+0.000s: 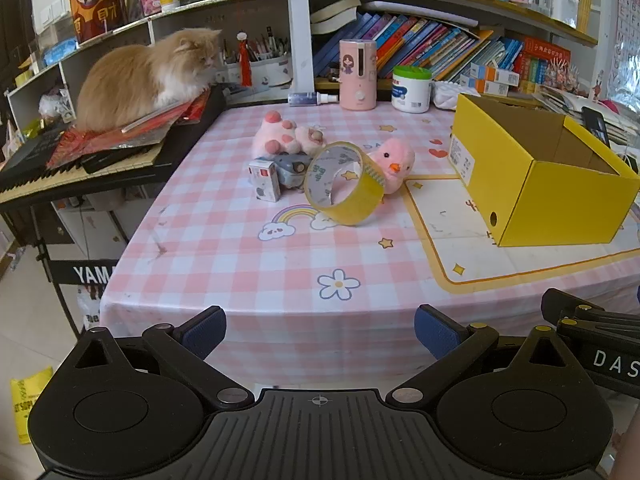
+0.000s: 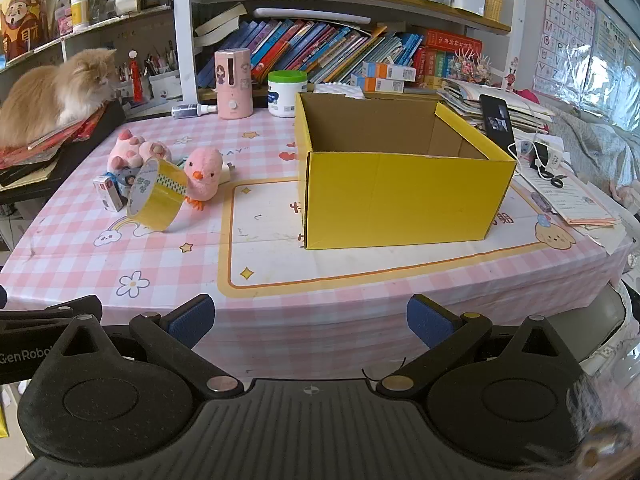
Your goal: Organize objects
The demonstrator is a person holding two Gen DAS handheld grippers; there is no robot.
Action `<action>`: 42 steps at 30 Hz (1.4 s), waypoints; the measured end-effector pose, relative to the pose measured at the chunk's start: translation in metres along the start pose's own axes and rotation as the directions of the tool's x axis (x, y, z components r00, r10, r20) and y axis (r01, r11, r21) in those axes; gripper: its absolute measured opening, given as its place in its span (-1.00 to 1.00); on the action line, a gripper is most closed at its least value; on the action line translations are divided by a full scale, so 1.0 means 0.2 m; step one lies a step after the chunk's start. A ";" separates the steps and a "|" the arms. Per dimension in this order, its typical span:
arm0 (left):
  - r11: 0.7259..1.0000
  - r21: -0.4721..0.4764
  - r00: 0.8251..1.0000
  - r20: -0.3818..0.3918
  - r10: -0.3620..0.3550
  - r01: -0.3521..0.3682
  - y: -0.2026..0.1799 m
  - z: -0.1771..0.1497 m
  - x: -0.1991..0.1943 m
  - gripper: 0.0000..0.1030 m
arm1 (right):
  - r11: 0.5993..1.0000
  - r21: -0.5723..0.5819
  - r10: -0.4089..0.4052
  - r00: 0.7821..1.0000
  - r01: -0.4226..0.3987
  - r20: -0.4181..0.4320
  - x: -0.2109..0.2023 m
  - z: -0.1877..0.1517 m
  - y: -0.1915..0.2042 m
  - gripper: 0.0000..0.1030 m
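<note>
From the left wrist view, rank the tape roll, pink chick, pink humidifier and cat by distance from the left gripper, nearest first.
1. tape roll, centre, standing on edge.
2. pink chick, just behind it, right.
3. pink humidifier, table's back edge.
4. cat, far left, on the keyboard.

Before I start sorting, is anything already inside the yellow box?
The yellow box is open; only bare brown cardboard walls show inside. Its floor is hidden behind the front wall in both views, so low items cannot be ruled out.
</note>
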State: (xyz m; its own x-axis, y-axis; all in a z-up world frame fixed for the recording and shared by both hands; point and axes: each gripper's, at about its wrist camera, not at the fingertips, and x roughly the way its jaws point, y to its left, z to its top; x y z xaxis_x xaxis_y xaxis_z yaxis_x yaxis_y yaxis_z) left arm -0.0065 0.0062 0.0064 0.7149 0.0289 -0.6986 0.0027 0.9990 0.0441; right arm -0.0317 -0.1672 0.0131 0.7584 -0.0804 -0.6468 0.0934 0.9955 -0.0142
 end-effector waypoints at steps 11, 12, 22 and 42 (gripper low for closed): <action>1.000 -0.002 1.000 -0.007 -0.014 0.014 0.00 0.00 0.01 0.97 | 1.000 0.003 -0.004 1.000 0.004 -0.002 0.00 0.00 -0.01 1.00; 1.000 -0.001 1.000 -0.007 -0.014 0.014 0.00 0.00 0.01 0.97 | 1.000 0.003 -0.006 1.000 0.006 -0.003 0.00 0.01 -0.01 1.00; 1.000 0.002 1.000 0.006 -0.004 0.004 0.00 0.00 0.01 0.97 | 1.000 0.005 -0.014 1.000 0.014 -0.007 0.02 0.01 -0.02 1.00; 1.000 -0.022 0.999 0.031 -0.013 0.013 0.07 0.00 0.00 0.97 | 1.000 -0.017 0.000 1.000 0.000 0.015 0.01 0.02 0.06 1.00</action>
State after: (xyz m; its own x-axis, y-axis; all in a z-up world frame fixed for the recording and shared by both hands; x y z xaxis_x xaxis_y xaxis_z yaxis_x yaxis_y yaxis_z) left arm -0.0053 0.0203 0.0071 0.7362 0.0151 -0.6766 -0.0030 0.9998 0.0191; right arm -0.0261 -0.1551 0.0135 0.7680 -0.0807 -0.6354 0.0823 0.9962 -0.0271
